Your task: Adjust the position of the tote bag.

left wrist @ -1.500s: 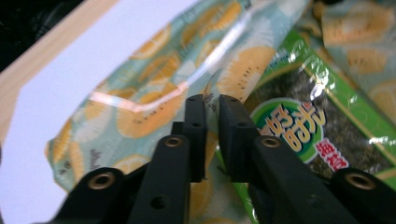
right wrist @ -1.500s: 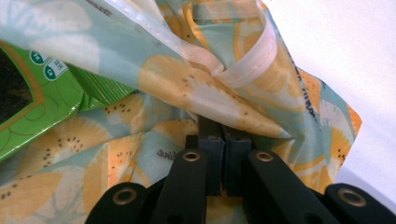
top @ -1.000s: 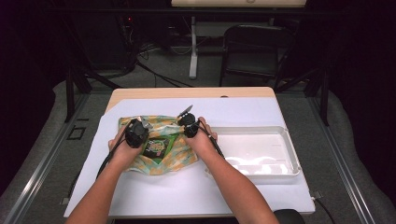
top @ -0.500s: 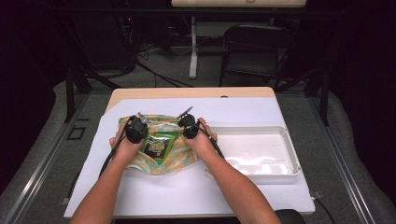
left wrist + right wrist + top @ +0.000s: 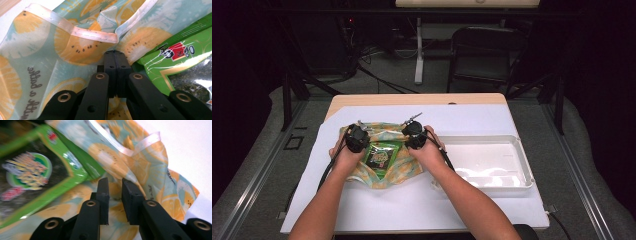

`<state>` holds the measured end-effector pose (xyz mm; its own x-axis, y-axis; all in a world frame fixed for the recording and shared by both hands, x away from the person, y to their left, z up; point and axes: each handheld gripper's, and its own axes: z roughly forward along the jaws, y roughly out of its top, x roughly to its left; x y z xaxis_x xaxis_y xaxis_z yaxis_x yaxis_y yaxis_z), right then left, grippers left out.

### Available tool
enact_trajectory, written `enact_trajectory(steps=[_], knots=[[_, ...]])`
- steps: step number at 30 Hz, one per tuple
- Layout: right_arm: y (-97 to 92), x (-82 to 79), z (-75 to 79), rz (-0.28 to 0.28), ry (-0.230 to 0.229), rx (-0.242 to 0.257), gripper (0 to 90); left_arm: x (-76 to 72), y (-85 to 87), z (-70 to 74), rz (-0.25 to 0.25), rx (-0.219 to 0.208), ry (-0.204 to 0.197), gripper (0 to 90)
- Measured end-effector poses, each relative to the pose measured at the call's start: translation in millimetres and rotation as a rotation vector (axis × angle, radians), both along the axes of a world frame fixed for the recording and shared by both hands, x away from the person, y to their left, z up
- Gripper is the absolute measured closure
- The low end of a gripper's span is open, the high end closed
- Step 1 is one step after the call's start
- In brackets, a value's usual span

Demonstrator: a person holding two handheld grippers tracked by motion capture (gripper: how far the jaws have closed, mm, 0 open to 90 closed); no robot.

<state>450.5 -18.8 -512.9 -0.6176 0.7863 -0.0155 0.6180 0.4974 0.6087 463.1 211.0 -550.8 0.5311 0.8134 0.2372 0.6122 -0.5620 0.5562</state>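
Note:
A fruit-print cloth bag (image 5: pixel 362 176) lies on the white sheet, and a green snack packet (image 5: pixel 381 154) rests on it between my hands. My left gripper (image 5: pixel 357 139) points down at the bag's left part. In the left gripper view its jaws (image 5: pixel 115 52) are pressed together on a fold of the bag (image 5: pixel 62 42) just under the white hem, with the packet (image 5: pixel 185 57) to their right. My right gripper (image 5: pixel 414 136) stands over the bag's right part. Its jaws (image 5: pixel 115 181) have just been opening and stand apart above the bag (image 5: pixel 150 170), beside the packet (image 5: pixel 32 177).
A shallow white tray (image 5: pixel 522 165) sits at the right on the white sheet (image 5: pixel 472 117) that covers the wooden table. Beyond the table's far edge are a dark chair (image 5: pixel 482 55) and cables on the floor.
Both hands have shifted only a little over the bag. The bag and the packet lie where they were.

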Motion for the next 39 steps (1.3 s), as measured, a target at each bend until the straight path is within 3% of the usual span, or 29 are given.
enact_trajectory(steps=[2,7,15,23,31,39], knots=[[-2.3,-4.9,8.6,0.012,-0.013,0.04,75.0,0.1,0.4,0.2,0.0,-0.002,0.002,89.6],[-6.8,-11.0,27.3,0.017,-0.048,0.079,73.7,0.1,0.0,-0.1,0.005,-0.001,0.0,89.6],[-8.5,-2.5,32.3,-0.035,-0.103,0.124,63.9,-0.2,-0.3,-0.4,0.005,0.002,-0.003,89.6],[-5.2,8.2,18.7,-0.036,-0.041,0.099,62.3,0.0,0.1,-0.4,0.005,-0.002,-0.003,89.5],[2.5,10.0,5.2,-0.009,0.041,0.055,84.8,0.3,0.7,0.0,0.003,-0.002,0.001,89.6],[12.6,12.5,-13.8,-0.007,0.076,0.007,89.0,0.1,1.4,-0.4,0.003,-0.008,-0.001,89.5]])
